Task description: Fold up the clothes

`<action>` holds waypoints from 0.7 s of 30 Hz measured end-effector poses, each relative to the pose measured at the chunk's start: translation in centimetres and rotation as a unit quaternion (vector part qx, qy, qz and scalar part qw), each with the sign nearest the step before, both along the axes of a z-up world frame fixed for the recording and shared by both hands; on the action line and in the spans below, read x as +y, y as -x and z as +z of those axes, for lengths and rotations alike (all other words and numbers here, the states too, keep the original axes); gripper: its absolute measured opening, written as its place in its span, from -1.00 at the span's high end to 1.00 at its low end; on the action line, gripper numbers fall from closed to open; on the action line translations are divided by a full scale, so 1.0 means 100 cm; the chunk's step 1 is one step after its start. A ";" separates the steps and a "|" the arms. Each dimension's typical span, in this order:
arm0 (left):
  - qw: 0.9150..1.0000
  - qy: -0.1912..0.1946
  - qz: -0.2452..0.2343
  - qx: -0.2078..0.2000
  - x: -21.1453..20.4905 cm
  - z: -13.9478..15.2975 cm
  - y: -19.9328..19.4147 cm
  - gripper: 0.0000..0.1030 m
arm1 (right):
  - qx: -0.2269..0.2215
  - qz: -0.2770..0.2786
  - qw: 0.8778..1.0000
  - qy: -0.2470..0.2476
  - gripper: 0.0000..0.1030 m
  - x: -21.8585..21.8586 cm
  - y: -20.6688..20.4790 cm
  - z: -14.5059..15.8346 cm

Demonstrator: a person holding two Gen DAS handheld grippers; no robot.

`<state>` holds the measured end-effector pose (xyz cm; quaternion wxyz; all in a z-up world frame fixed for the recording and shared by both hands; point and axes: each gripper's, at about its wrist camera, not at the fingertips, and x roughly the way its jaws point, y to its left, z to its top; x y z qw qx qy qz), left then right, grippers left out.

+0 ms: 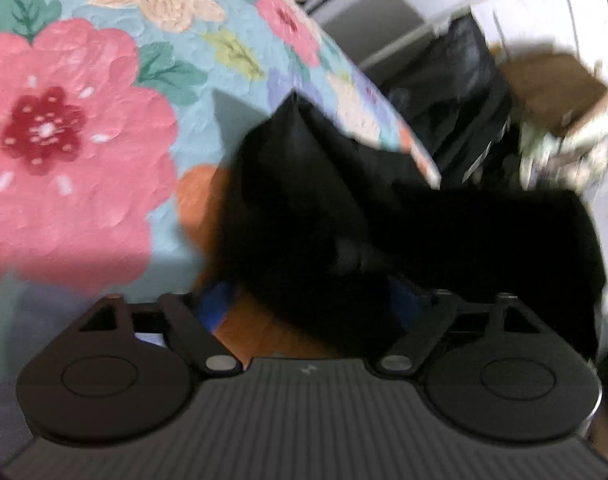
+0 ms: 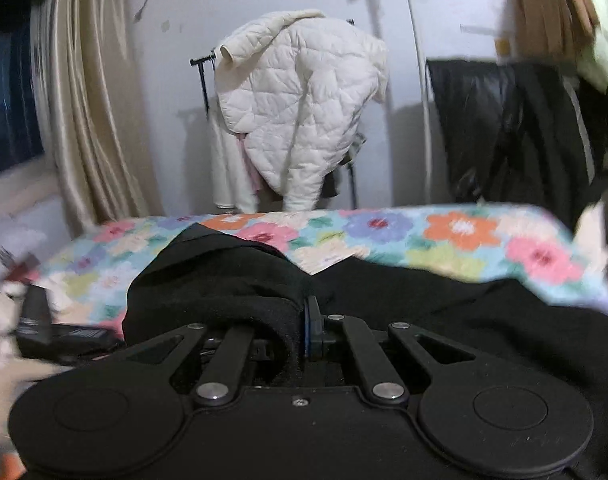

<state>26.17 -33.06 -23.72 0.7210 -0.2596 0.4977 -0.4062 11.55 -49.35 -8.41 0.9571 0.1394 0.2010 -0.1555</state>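
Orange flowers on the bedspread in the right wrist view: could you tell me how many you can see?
2: one large orange flower toward the right of the floral bedspread, one partial orange flower at its far edge, just behind the black garment. The garment may hide more.

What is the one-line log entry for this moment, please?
left claw: holds black garment | right claw: shut on garment edge | surface: floral bedspread

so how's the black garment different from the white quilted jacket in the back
The black garment lies bunched on the floral bedspread, pinched in the right gripper; the white quilted jacket hangs draped over a rack by the wall, touched by nothing. The garment looks smooth and plain, the jacket puffy and stitched. Both are clothes, and neither is folded.
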 end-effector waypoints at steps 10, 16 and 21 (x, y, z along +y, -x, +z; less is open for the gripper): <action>0.996 -0.032 -0.001 -0.081 -0.013 0.014 -0.013 0.95 | -0.053 0.128 0.964 -0.228 0.86 0.016 -0.014 -0.060; 0.979 -0.108 0.034 -0.168 0.018 0.044 -0.002 0.99 | -0.041 0.258 0.909 -0.325 0.85 0.095 -0.050 -0.078; 0.956 -0.175 0.051 -0.231 0.035 0.063 0.005 0.94 | 0.036 0.311 0.893 -0.324 0.85 0.145 -0.076 -0.097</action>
